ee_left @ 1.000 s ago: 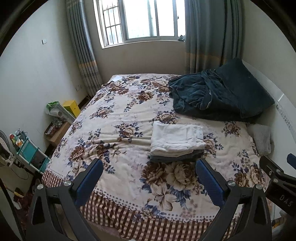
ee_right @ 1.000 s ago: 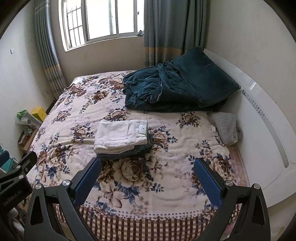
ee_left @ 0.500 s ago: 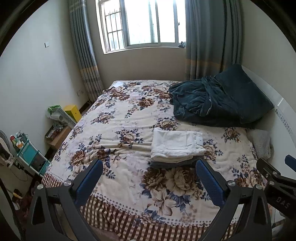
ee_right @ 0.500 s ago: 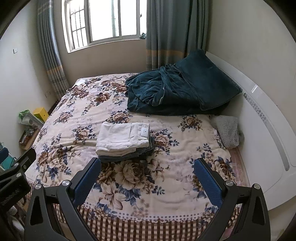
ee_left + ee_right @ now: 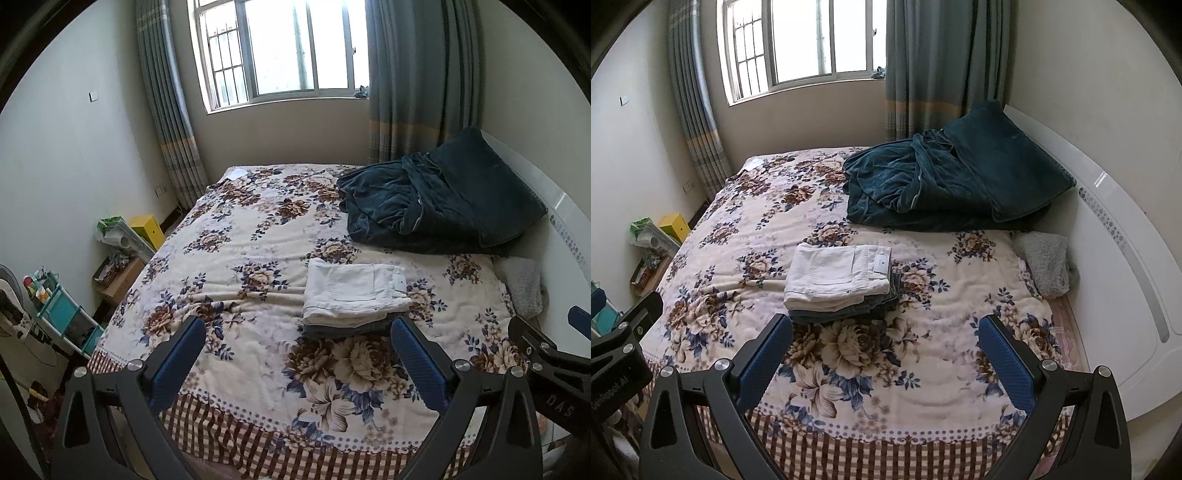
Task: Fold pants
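The folded white pants (image 5: 352, 291) are laid crosswise on the bed (image 5: 258, 376), hiding darker garments (image 5: 846, 314) beneath; both tools (image 5: 297, 363) (image 5: 884, 362) are held wide, empty.

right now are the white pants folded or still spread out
Folded: the white pants form a compact rectangle with layered edges, stacked on darker folded clothes on the bed. Neither tongs touch them.

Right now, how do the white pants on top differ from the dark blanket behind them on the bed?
The white pants are folded into a flat, neat rectangle; the dark teal blanket lies bunched and rumpled. The pants are pale and small; the blanket is dark and far larger. The pants sit on a folded grey garment; the blanket lies directly on the floral bedspread. Neither gripper touches either.
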`<state>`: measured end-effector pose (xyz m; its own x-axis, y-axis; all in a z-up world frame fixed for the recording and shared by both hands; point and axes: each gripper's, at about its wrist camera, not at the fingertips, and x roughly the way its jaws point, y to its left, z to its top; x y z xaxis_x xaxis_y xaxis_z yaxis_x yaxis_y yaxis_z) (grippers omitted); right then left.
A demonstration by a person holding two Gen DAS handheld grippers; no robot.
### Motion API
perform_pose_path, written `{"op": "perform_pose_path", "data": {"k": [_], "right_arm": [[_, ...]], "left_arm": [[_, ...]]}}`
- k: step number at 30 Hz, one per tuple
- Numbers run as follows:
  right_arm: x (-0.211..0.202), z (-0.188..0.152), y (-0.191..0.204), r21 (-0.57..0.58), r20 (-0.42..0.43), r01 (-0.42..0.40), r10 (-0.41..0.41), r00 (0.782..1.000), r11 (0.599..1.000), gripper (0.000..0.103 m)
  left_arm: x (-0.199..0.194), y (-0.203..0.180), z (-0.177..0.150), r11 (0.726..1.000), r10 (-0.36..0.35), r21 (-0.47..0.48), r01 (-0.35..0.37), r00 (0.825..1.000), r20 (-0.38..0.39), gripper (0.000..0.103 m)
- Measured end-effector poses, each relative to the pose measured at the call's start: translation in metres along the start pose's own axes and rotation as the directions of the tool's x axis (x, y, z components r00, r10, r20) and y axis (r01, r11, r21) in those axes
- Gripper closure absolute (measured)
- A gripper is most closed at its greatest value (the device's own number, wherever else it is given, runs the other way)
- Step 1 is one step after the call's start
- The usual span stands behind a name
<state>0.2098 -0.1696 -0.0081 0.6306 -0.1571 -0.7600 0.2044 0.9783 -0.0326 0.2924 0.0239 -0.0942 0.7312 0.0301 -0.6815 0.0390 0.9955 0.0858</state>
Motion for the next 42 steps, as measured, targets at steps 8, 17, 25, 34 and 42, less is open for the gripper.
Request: {"op": "perform_pose_path", "data": {"k": [8, 17, 25, 34, 42], "right_arm": [[-0.006, 0.003, 0.004, -0.018, 0.021, -0.005, 0.006, 1.0, 1.0, 0.0], [-0.014, 0.001, 0.004, -0.016, 0.03, -0.01, 0.01, 0.999, 1.0, 0.0], [-0.015, 0.002, 0.005, -0.017, 0.031, -0.015, 0.016, 0.999, 1.0, 0.0], [-0.017, 0.002, 0.006, -0.016, 0.033, -0.017, 0.017, 0.999, 1.0, 0.0], [-0.018, 0.0, 0.006, -0.013, 0.032, -0.017, 0.018, 0.999, 1.0, 0.0]], "left_arm": [[-0.002, 0.001, -0.001, 1.0, 0.005, 0.003, -0.005, 1.0, 0.007, 0.0], [-0.004, 0.003, -0.001, 1.0, 0.006, -0.004, -0.006, 1.0, 0.007, 0.0], [-0.006, 0.004, -0.002, 1.0, 0.012, -0.006, -0.012, 1.0, 0.014, 0.0], [-0.01, 0.005, -0.003, 1.0, 0.021, -0.007, -0.021, 1.0, 0.019, 0.0], [-0.013, 0.004, -0.002, 1.0, 0.026, -0.016, -0.025, 0.999, 0.024, 0.0]]}}
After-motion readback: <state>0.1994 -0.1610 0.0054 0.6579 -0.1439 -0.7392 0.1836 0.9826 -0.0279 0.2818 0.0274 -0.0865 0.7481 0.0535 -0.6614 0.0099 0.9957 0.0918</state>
